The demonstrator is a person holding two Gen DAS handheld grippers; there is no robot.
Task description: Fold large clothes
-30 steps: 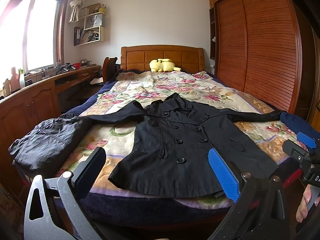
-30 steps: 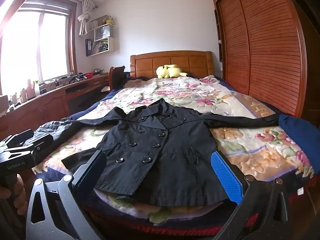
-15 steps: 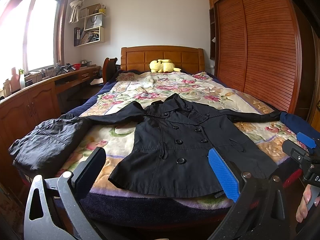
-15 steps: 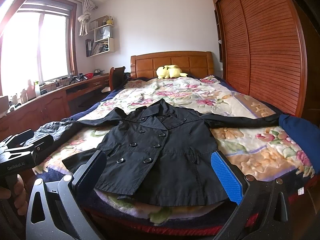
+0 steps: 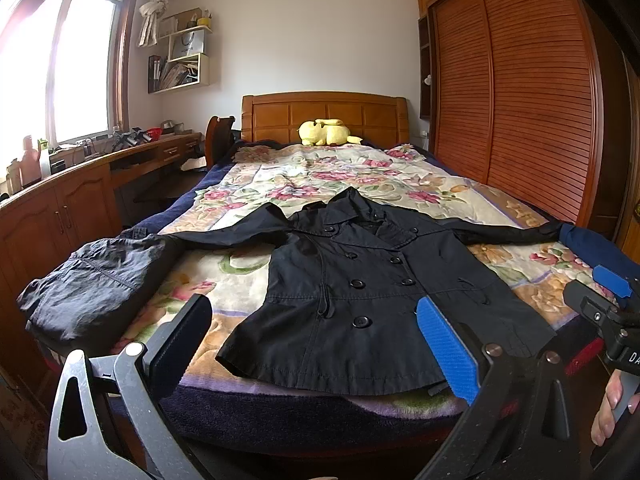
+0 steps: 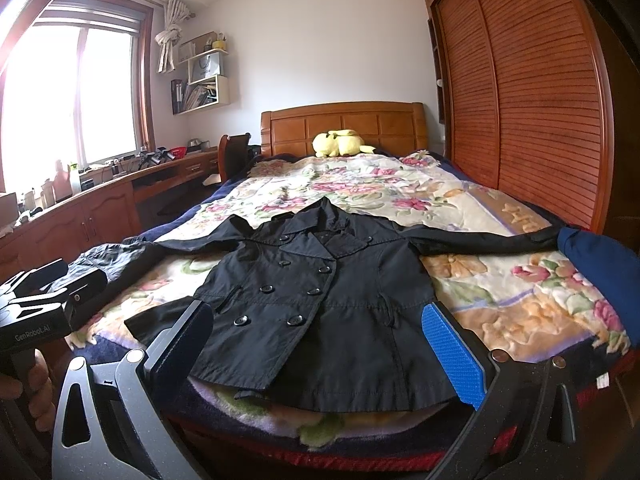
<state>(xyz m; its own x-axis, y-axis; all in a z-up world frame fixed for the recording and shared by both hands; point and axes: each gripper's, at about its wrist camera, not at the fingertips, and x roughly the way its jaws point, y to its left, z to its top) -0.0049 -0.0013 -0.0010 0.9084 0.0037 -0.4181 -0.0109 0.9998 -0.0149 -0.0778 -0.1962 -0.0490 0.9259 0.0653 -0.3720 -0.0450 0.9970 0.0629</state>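
A black double-breasted coat (image 5: 360, 280) (image 6: 320, 304) lies face up on the floral bedspread (image 5: 320, 176), collar toward the headboard. Its sleeves are spread out sideways; the left one (image 5: 92, 280) hangs bunched over the bed's left edge. My left gripper (image 5: 316, 344) is open and empty, hovering before the hem at the foot of the bed. My right gripper (image 6: 320, 348) is open too, likewise short of the hem, holding nothing. Each view shows the other gripper at its edge, with a hand on the handle.
A yellow plush toy (image 5: 326, 133) rests against the wooden headboard (image 5: 324, 114). A long wooden desk (image 5: 72, 184) with clutter runs along the left wall under the window. A slatted wardrobe (image 5: 520, 92) fills the right wall. Dark blue fabric (image 6: 596, 264) lies at the bed's right edge.
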